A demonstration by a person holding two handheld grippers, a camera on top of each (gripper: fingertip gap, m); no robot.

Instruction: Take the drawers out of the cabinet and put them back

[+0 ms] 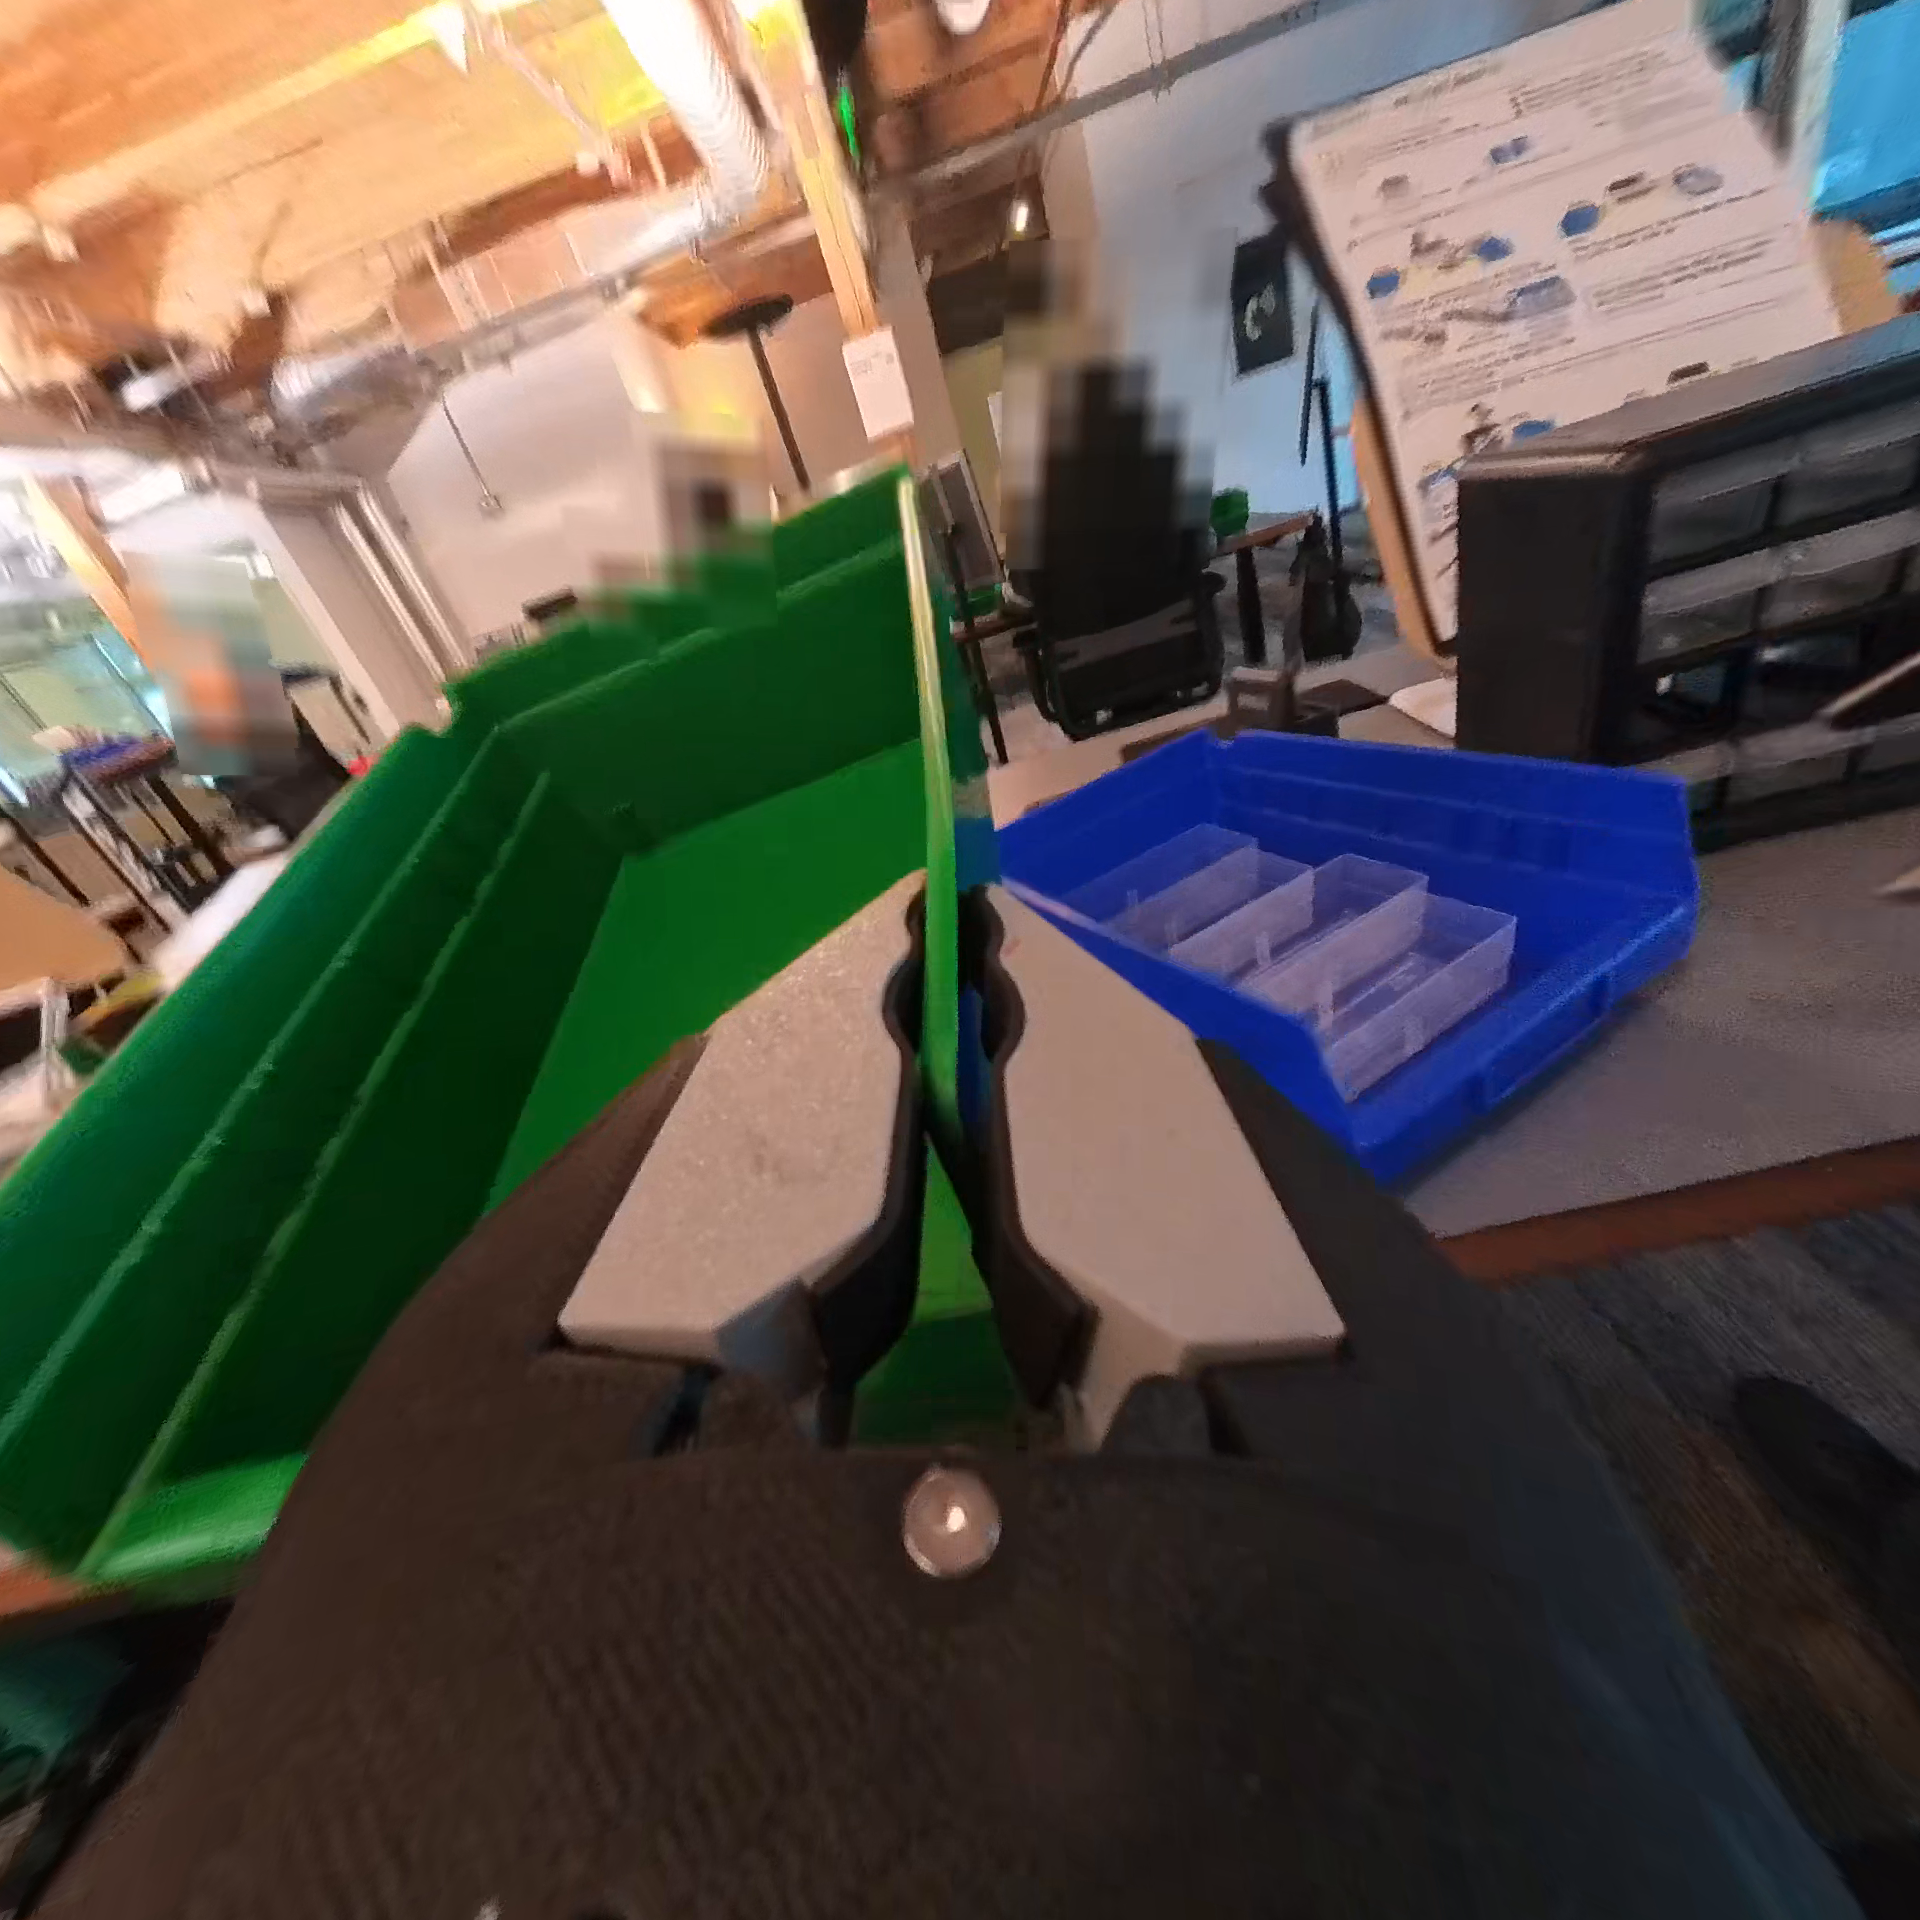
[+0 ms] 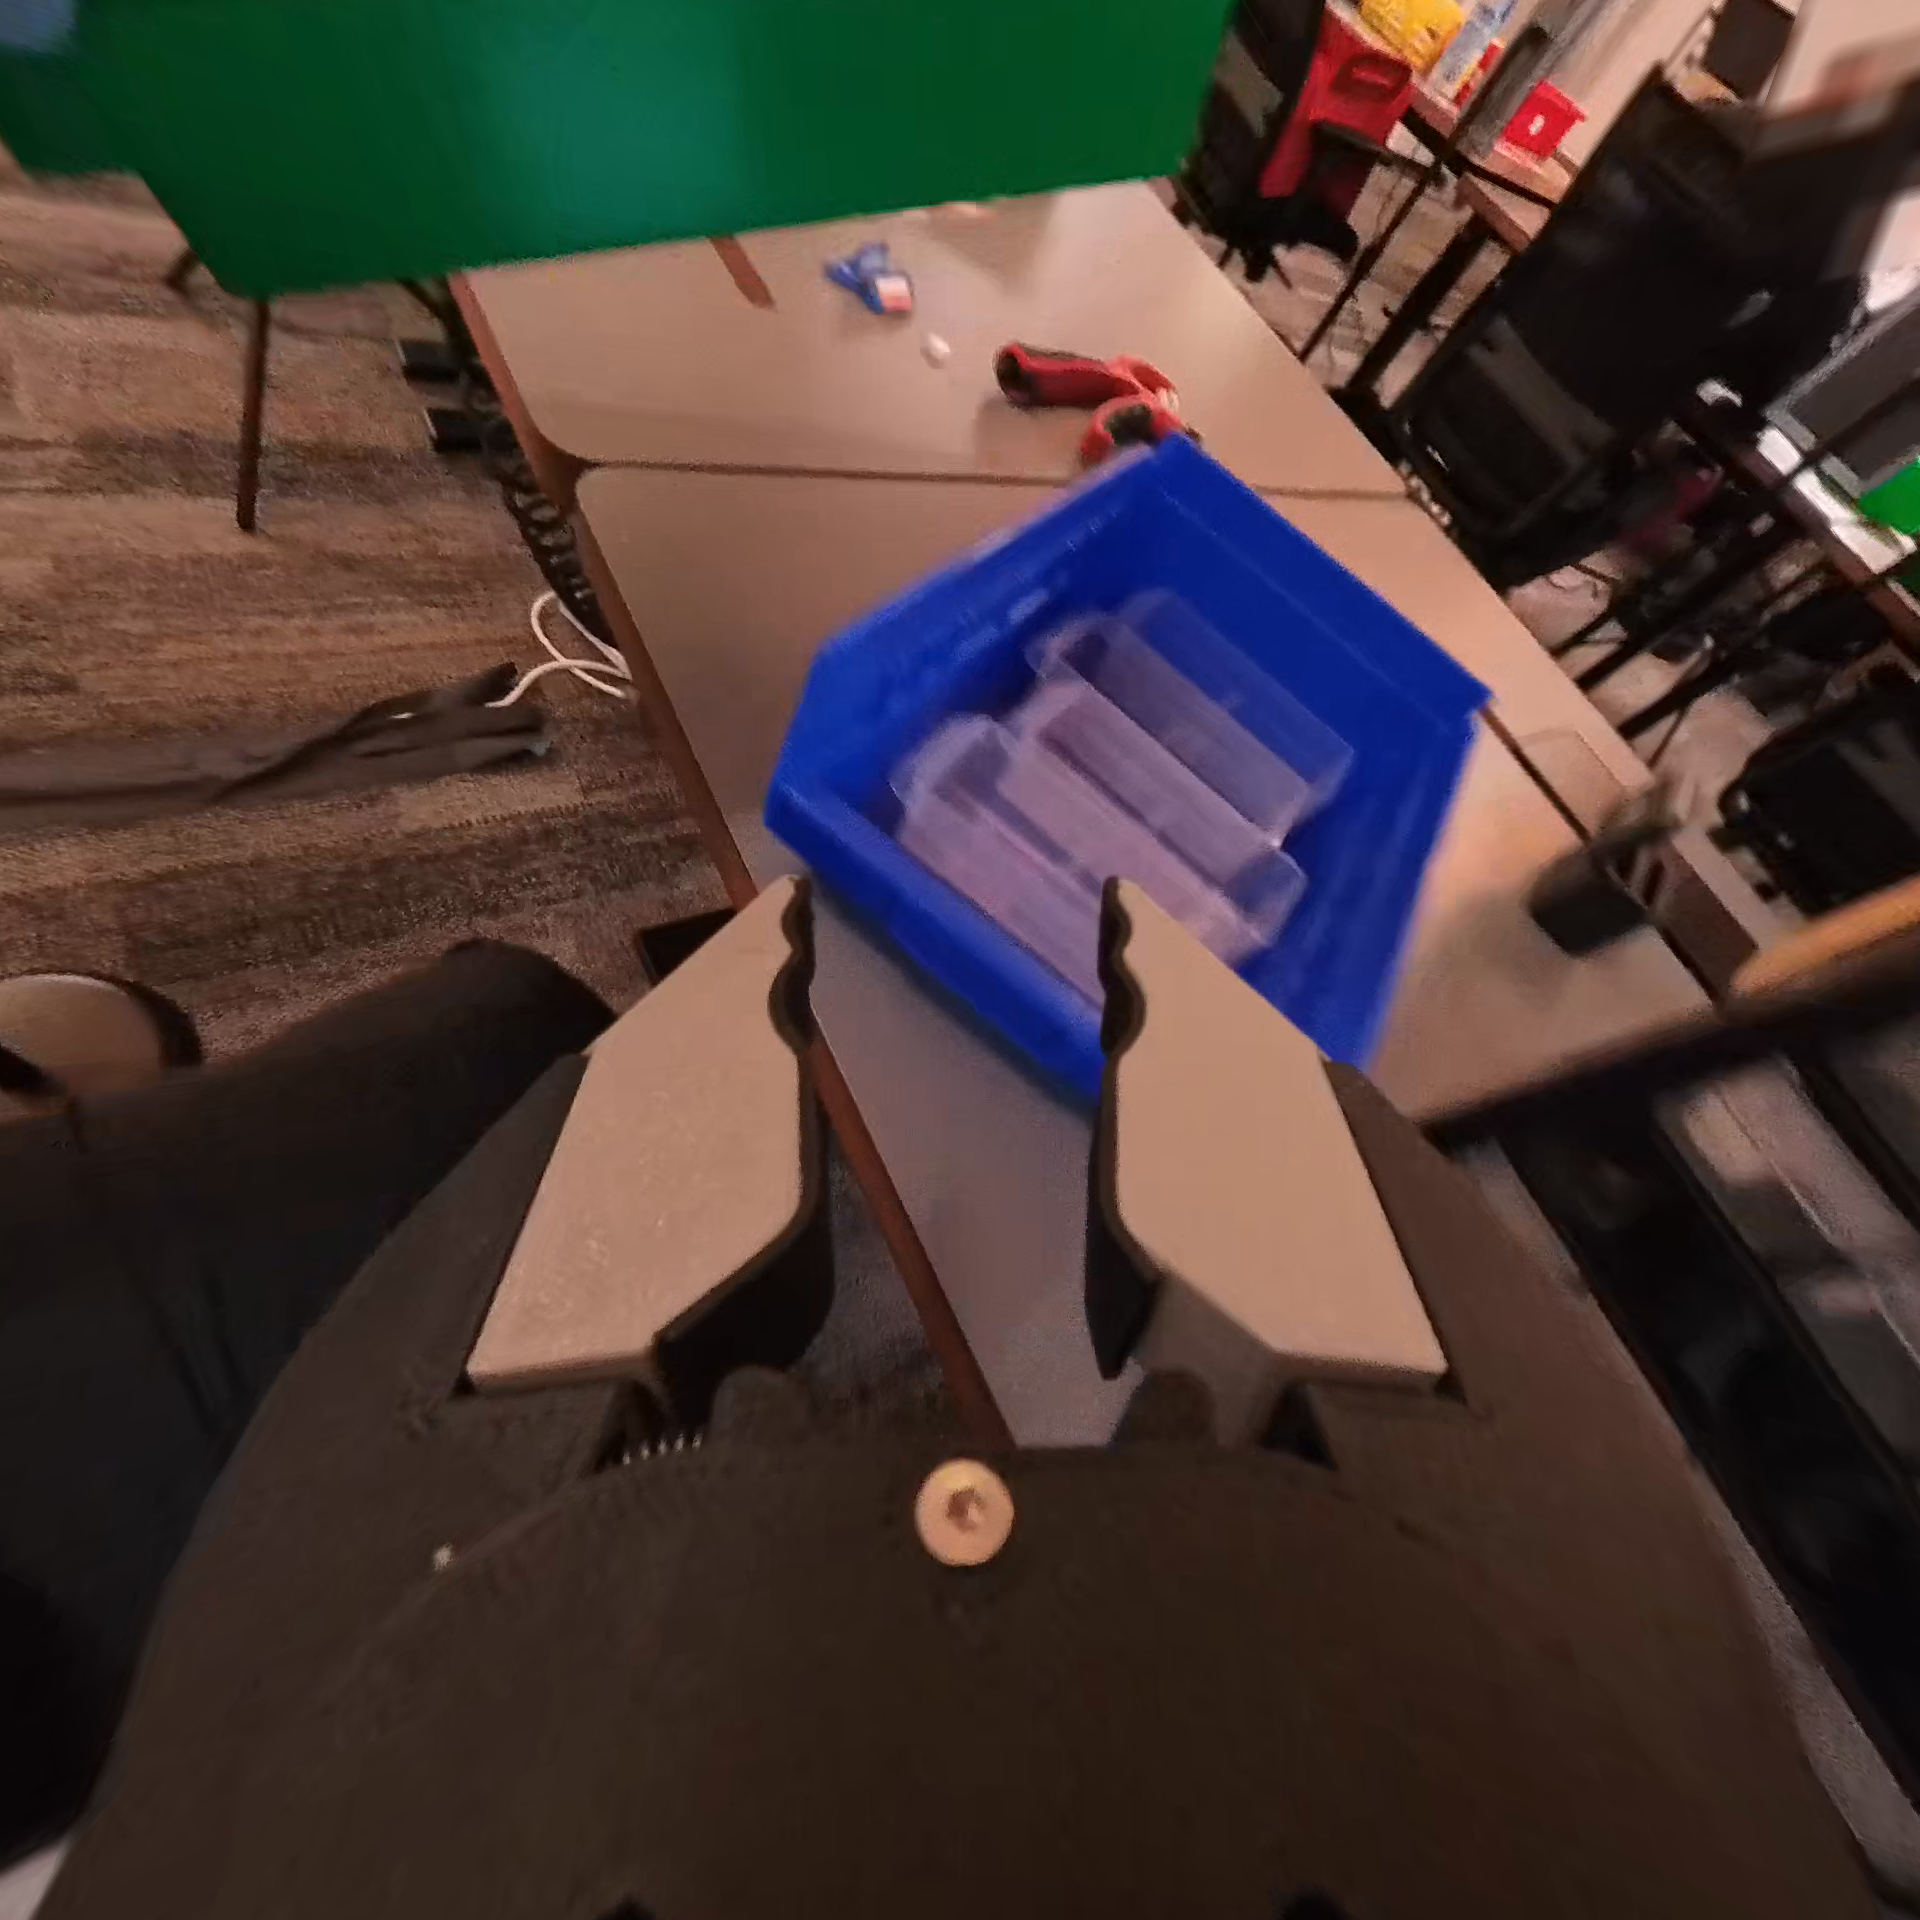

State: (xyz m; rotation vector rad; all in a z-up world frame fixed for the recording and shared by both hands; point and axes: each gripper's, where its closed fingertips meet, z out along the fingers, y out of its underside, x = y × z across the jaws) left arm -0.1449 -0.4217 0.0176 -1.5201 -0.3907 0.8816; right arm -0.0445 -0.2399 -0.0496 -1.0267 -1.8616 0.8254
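- We clamp our left gripper [image 1: 943, 935] onto the side wall of a green bin [image 1: 665, 831].
- Our right gripper [image 2: 956, 935] hangs spread and empty over the table [image 2: 790, 561].
- Clear drawers [image 1: 1309, 945] lie in the blue bin [image 1: 1600, 873]; the cabinet [image 1: 1714, 561] stands behind it.
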